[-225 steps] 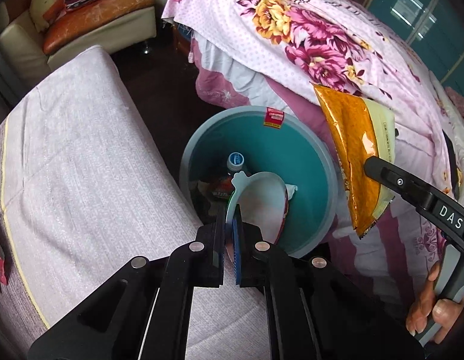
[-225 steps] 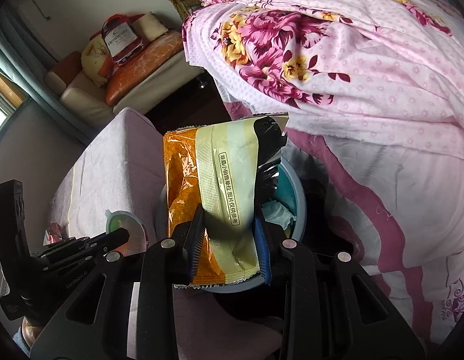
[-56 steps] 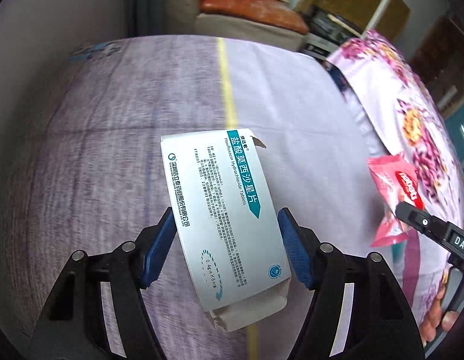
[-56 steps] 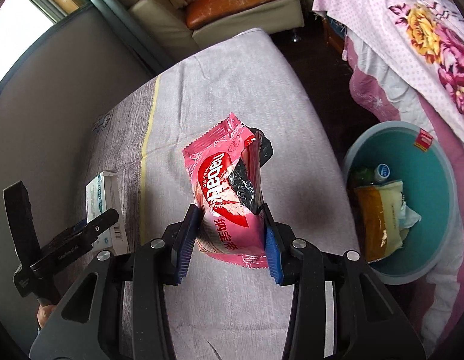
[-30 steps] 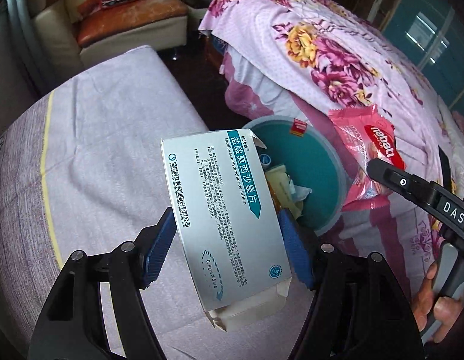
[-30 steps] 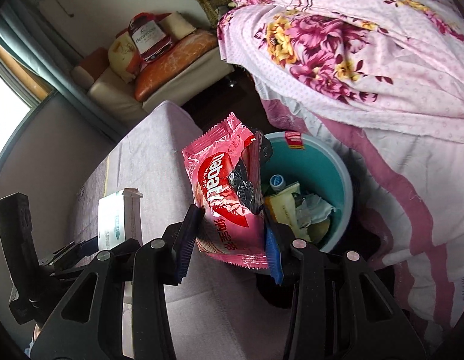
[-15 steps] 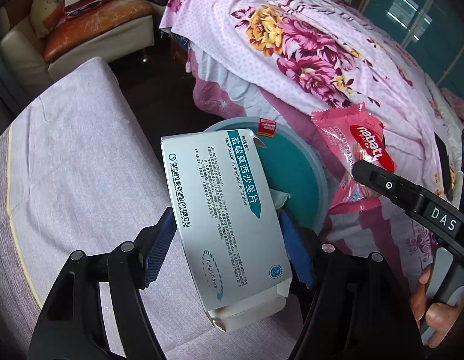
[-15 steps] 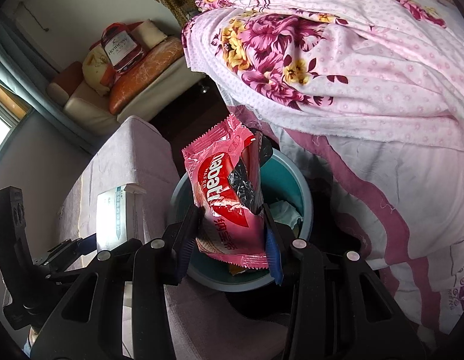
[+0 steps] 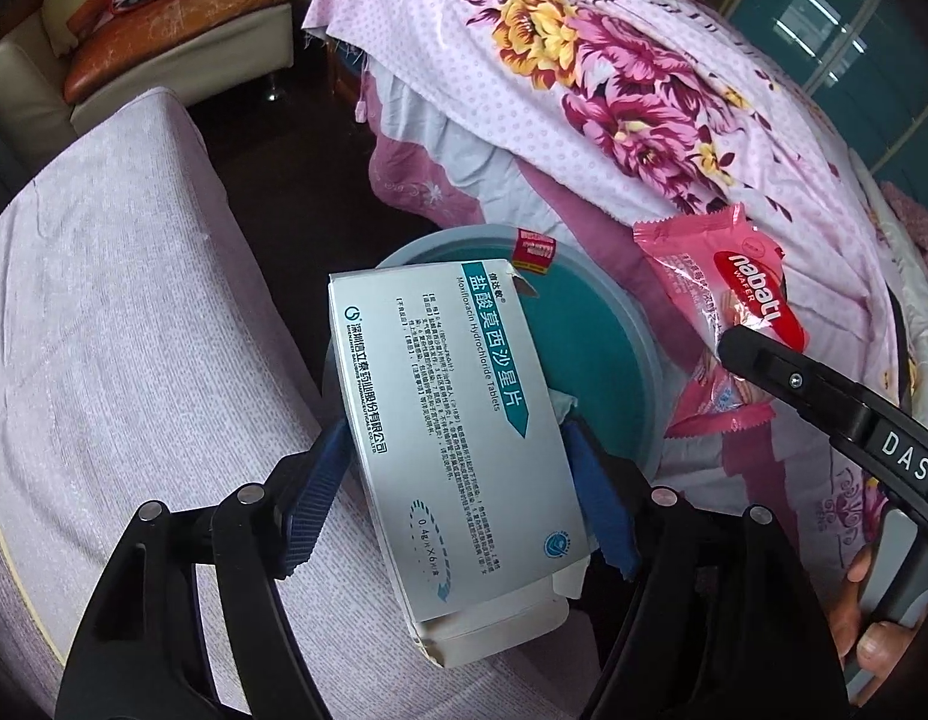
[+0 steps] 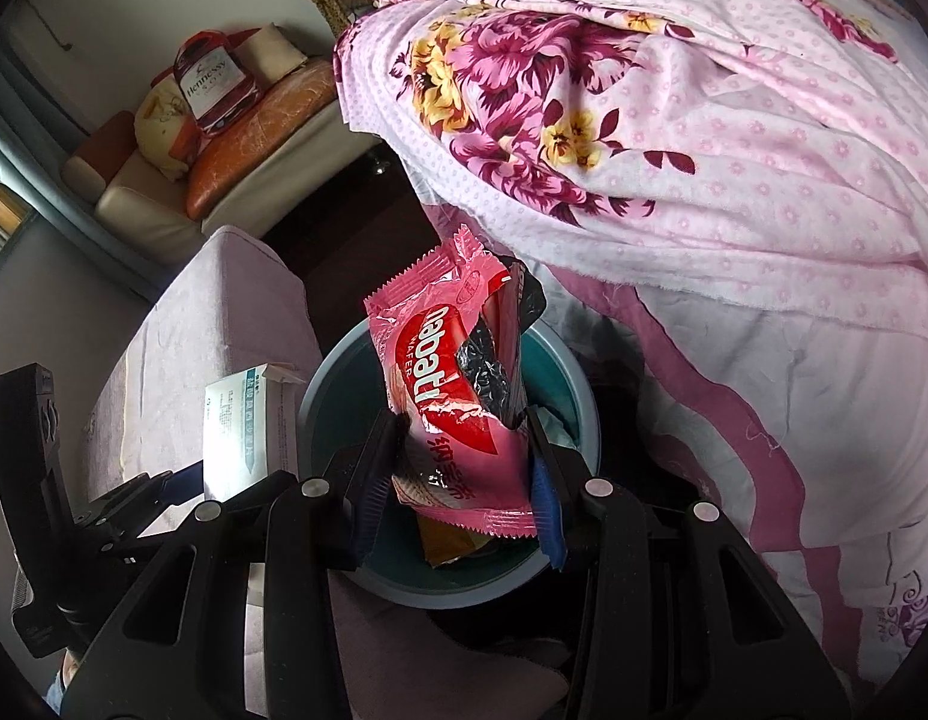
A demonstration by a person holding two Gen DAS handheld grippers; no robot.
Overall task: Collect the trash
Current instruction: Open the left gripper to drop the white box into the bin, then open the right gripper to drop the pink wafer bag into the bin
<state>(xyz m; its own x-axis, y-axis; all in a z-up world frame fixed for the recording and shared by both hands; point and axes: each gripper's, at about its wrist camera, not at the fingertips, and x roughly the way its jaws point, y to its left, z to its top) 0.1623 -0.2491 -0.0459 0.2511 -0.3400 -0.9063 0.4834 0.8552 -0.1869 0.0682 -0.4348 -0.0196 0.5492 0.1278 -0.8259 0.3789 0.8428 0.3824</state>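
Note:
A white and teal medicine box stands between the blue pads of my left gripper. The jaws are opening, and the pads still touch the box's sides. It hangs over the near left rim of a teal bin. My right gripper is shut on a pink wafer wrapper, held upright right above the bin. From the left wrist view the wrapper hangs at the bin's right side. An orange packet and crumpled paper lie inside the bin. The box shows left of the bin.
A bed with a pink floral quilt rises right behind the bin. A lilac covered couch borders it on the left. A cream sofa with orange cushions stands further back across dark floor. A person's hand holds the right gripper's handle.
Both grippers came off the lilac couch and sank towards the bin with the box and the wrapper. The bin now lies directly under both, and the right pad shows more beside the box.

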